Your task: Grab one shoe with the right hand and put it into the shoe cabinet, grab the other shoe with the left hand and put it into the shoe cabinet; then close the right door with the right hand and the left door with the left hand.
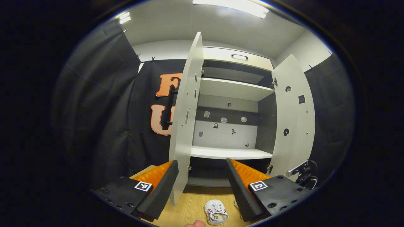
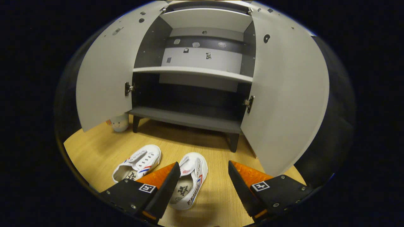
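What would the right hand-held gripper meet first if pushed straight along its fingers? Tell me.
Probably the shoe lying just past the right hand-held gripper, partly between its open fingers, or the wooden floor beside it. Depth is hard to judge; the cabinet stands farther on.

Left gripper [image 1: 202, 186] — black screwed mounts; square coded tags; serrated fingers [image 1: 240, 189].

Matt laminate shoe cabinet [image 2: 284, 94], wood-grain floor [image 2: 214, 195], white canvas shoes [image 2: 139, 162]

White shoes [image 2: 189, 179], red-blue stripes; grey cabinet [image 2: 192, 123]; wood-grain floor [image 2: 94, 148].
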The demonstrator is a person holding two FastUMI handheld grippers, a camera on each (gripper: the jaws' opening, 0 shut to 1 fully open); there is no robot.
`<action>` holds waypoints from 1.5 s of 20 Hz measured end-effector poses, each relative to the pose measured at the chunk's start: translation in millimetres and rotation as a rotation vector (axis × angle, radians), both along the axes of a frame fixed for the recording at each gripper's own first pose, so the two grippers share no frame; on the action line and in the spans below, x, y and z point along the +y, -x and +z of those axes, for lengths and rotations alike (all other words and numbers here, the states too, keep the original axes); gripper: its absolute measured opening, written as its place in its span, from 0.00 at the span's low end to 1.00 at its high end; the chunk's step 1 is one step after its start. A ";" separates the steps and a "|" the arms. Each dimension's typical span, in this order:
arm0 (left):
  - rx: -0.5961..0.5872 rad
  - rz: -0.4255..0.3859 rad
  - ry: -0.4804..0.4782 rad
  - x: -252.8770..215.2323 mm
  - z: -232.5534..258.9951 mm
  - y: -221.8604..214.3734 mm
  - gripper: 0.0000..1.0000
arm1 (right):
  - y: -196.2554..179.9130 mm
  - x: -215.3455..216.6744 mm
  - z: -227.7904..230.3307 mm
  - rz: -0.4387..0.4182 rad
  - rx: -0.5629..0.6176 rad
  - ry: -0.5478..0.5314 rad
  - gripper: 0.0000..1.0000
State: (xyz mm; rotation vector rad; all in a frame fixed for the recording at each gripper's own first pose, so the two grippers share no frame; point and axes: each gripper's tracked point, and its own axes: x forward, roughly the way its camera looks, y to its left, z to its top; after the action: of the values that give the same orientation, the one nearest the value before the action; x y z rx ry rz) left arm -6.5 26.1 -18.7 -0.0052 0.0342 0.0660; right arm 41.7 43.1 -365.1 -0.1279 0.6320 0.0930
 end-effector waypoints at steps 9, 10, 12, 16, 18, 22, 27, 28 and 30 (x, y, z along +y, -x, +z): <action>0.033 0.013 0.018 3.4 -9.4 2.9 0.96 | -18.8 -10.2 -79.7 -0.015 0.130 0.032 0.88; 0.029 0.017 0.009 5.2 -8.3 1.9 0.96 | -24.7 -7.2 -85.6 -0.007 0.137 0.018 0.79; 0.030 0.018 0.001 5.9 -8.6 0.4 0.99 | -32.4 -1.0 -94.4 0.016 0.154 0.002 0.63; 0.038 0.022 0.007 4.4 -12.5 -2.0 0.96 | -37.8 -3.3 -108.7 0.043 0.160 0.054 0.39; 0.039 0.019 0.010 2.1 -13.2 -2.9 0.96 | -39.0 -13.7 -109.0 0.020 0.142 0.088 0.20; 0.033 0.009 0.008 -2.3 -12.2 -5.6 0.96 | -39.8 -10.8 -102.4 -0.009 0.166 0.003 0.02; 0.029 -0.011 0.010 -11.5 -13.4 -9.5 0.96 | -34.3 -11.4 -52.3 0.017 0.068 0.021 0.02; 0.028 -0.018 0.011 -14.2 -13.6 -10.6 0.96 | -32.7 -6.8 -36.9 0.016 0.045 0.000 0.01; 0.027 -0.029 0.011 -18.7 -14.5 -13.2 0.99 | -29.8 -3.9 1.5 0.014 -0.003 -0.012 0.01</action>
State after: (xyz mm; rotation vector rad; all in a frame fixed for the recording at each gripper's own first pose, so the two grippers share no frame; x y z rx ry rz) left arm 6.7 7.4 -33.2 -0.0147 0.0613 0.0371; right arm 71.5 39.2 -363.6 -0.1205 0.6274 0.1105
